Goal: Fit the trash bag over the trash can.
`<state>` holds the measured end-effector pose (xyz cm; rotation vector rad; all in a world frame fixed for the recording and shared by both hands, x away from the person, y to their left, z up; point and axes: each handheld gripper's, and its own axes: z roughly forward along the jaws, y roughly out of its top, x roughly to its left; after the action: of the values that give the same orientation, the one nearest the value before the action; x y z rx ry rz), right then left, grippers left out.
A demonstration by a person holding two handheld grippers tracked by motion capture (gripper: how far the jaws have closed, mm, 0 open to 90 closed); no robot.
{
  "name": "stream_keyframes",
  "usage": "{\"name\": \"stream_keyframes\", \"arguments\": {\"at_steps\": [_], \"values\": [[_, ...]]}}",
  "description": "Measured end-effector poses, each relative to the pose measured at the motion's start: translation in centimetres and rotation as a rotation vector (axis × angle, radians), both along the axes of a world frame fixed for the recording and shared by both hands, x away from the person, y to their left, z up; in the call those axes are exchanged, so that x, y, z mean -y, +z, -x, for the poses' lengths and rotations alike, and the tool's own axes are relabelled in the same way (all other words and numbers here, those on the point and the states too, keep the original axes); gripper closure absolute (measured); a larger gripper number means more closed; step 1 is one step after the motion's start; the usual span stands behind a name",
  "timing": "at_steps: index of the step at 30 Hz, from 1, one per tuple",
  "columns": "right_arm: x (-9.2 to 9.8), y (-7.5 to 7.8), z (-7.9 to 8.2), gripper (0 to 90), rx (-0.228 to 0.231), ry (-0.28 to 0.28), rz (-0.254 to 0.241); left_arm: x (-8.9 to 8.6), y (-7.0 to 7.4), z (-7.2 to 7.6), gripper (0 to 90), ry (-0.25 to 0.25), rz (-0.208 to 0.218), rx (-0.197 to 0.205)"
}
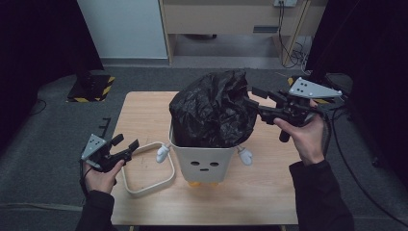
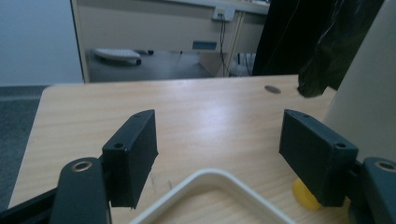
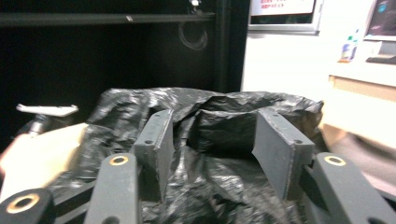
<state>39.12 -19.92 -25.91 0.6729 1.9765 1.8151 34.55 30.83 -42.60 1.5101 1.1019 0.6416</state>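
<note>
Your right gripper (image 1: 251,96) is raised at the right side of a bulging black garbage bag (image 1: 211,108), its jaws spread wide and holding nothing; in the right gripper view the two jaws of this gripper (image 3: 210,135) frame a crumpled fold of the bag's (image 3: 205,154) glossy plastic, though you cannot tell from the pictures whether they touch it. Your right hand (image 1: 302,134) grips the handle just behind. The bag sits inside a small white bin (image 1: 203,163) shaped like a cartoon character, with a simple face on its front, little white mitten hands at its sides and yellow feet beneath; the bag puffs up well above the bin's rim and spills over the edges. The bin stands near the middle of a light wooden table (image 1: 255,192). Your left gripper (image 1: 126,145), held low in your left hand (image 1: 101,175) at the table's left edge, is also wide open and empty. Its jaws hover over a cream square ring (image 1: 146,168) with rounded corners, which lies flat on the table just beside the bin. In the left gripper view the left gripper (image 2: 217,144) has the ring's corner (image 2: 210,189) between its jaws.
</note>
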Motion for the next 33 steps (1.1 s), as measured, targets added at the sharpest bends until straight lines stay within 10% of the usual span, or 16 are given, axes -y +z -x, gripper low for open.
{"name": "stream_keyframes", "arguments": {"at_steps": [8, 23, 31, 33], "values": [[-0.6, -0.6, 1.3, 52.0, -0.021, 0.074, -0.036, 1.2, 0.5, -0.6, 27.2, -0.013, -0.027, -0.003], [-9.2, 5.7, 0.6, 27.4, -0.017, 0.046, -0.13, 1.3, -4.3, -0.5, 25.6, -0.001, -0.07, -0.154], [-13.0, 3.8, -1.1, 39.3, -0.094, 0.063, -0.002, 1.5, -4.5, -0.6, 25.6, -0.017, -0.079, -0.16], [-14.3, 2.0, -1.7, 43.0, -0.148, 0.049, 0.104, 1.6, -4.5, -0.6, 25.6, -0.021, -0.087, -0.16]]}}
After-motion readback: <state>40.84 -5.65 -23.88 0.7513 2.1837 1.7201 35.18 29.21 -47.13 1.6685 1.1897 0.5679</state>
